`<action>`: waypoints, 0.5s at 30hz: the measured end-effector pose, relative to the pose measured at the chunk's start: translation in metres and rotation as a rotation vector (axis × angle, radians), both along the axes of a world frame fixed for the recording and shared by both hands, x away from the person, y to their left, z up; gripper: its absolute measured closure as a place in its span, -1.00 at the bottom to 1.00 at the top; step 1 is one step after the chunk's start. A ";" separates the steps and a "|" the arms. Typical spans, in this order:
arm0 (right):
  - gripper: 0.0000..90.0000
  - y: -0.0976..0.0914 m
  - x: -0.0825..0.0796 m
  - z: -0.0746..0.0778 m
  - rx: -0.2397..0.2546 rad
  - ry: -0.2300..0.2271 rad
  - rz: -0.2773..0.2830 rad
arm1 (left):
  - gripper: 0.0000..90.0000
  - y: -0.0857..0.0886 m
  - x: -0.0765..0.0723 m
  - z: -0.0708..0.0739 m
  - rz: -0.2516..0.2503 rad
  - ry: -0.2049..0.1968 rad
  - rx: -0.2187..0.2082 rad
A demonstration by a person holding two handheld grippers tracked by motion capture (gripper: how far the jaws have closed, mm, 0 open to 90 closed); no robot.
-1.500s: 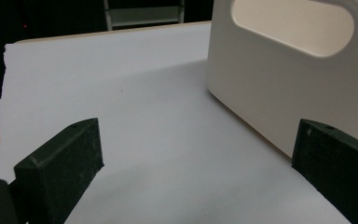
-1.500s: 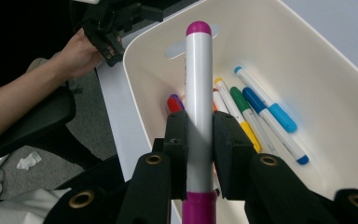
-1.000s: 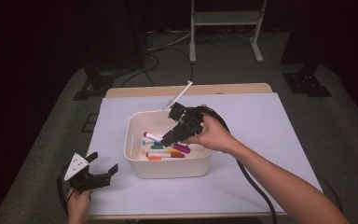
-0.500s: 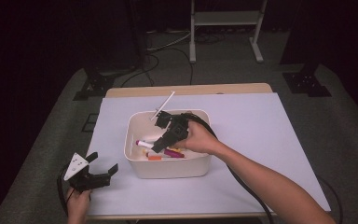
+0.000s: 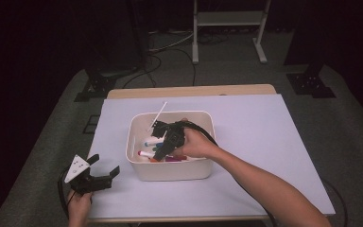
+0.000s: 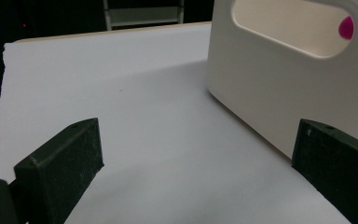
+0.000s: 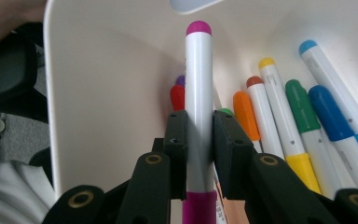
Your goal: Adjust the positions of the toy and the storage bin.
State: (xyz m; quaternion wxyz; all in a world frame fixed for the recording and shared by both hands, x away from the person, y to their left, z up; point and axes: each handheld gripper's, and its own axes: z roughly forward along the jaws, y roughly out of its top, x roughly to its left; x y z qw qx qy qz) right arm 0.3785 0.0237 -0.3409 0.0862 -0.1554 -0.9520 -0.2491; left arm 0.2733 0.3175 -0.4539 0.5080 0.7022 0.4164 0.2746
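Marker clamped between right hand-held gripper jaws.

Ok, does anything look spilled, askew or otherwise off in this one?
Nothing stands out. The markers lie inside the white bin, none on the sheet around it. The right gripper holds a magenta-capped marker over the bin; the left gripper rests open beside it.

Colours in the cream bin

A white marker with magenta cap sits among orange, yellow, green and blue-capped markers in the cream bin, on a pale lilac mat.
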 end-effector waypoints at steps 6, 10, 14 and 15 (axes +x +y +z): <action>0.57 0.004 -0.001 -0.006 -0.059 -0.010 0.006 | -0.99 0.000 0.000 0.000 0.000 0.000 -0.001; 0.48 0.001 -0.002 -0.003 -0.062 -0.038 -0.015 | -0.99 0.000 0.000 0.000 0.000 0.002 0.000; 0.40 -0.009 -0.003 0.006 -0.030 -0.048 -0.040 | -0.99 0.000 0.000 0.000 0.003 0.002 -0.007; 0.38 -0.013 -0.003 0.008 -0.019 -0.050 -0.044 | -0.99 0.000 0.001 0.000 0.003 0.002 -0.008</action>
